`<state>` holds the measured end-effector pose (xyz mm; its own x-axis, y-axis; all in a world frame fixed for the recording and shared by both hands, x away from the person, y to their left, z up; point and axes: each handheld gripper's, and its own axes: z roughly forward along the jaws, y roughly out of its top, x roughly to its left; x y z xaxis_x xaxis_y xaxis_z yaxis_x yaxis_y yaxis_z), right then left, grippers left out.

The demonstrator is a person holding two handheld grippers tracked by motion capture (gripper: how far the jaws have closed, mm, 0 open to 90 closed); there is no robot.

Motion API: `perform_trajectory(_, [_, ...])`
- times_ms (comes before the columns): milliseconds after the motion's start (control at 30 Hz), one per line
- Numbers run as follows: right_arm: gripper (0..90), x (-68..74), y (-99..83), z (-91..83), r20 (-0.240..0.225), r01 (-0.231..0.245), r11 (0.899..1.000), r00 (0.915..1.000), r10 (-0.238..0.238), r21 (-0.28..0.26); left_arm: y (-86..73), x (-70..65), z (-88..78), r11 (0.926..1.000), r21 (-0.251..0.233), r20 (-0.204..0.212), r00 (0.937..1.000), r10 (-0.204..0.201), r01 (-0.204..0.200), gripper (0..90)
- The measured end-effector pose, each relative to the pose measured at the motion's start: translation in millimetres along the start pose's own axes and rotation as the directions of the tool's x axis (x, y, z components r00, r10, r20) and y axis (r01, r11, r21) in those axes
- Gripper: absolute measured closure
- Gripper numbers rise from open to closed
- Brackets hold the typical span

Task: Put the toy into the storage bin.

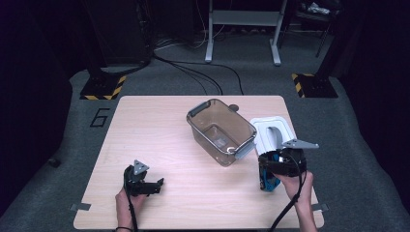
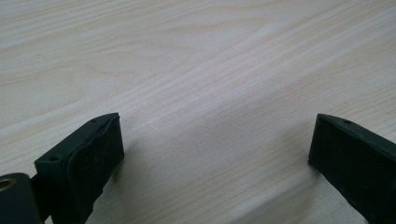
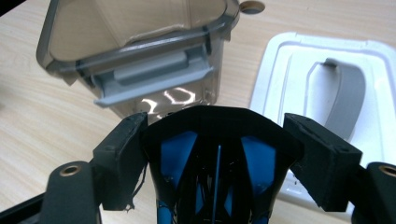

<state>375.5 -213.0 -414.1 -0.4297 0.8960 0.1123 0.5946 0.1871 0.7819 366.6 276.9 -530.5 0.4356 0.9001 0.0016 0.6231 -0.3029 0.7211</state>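
On floor at ten o'clock, painted numeral "6" [image 1: 99,117], right gripper [image 3: 215,135] clamping black-and-blue object [image 3: 215,168], left gripper [image 2: 215,144] wide open, empty.

The left half of the table [image 1: 145,125] was left bare and open to passage. Toward the right, the way was blocked by a clear bin [image 1: 221,131] and, just beside it, a white lid [image 1: 272,130].

High overhead view — two close gripper-mounted views
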Motion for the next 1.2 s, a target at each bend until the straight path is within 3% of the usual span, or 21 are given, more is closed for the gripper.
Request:
perform_trajectory(733, [24.1,-22.5,44.1,6.1,0.061,0.000,0.999,0.9982,0.003,-0.049,0.0,0.0,0.0,1.0000,0.000,0.000,1.0000,0.000,0.000,3.0])
perform_trajectory(1200, [24.1,-34.9,62.4,14.0,0.084,0.003,0.999,0.9964,0.002,-0.054,0.0,-0.2,0.1,1.0000,-0.001,0.000,1.0000,-0.003,0.003,3.0])
